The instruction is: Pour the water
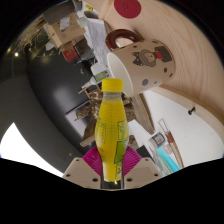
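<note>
Nearest to us, our jaws (112,172) are clenched on a clear plastic bottle of yellow liquid with a yellow screw cap (112,125), the magenta pads (92,160) pressing against its lower body from either side. The bottle stands upright between the fingers and rises well above them, its cap reaching toward the middle of the scene; a printed label wraps its lower half. Just behind the bottle we see the pale, rounded edge of a light wooden desk (185,60), which appears steeply tilted from where we look. On it, close behind the bottle, lies a flat pale item with a blue patch (165,150) that we cannot identify. Farther along the desk stands a white mug with a cartoon print (148,60), and beyond it a round dark red object (127,7). Off to the side, past the desk, a dark floor (45,95) stretches toward distant furniture.
</note>
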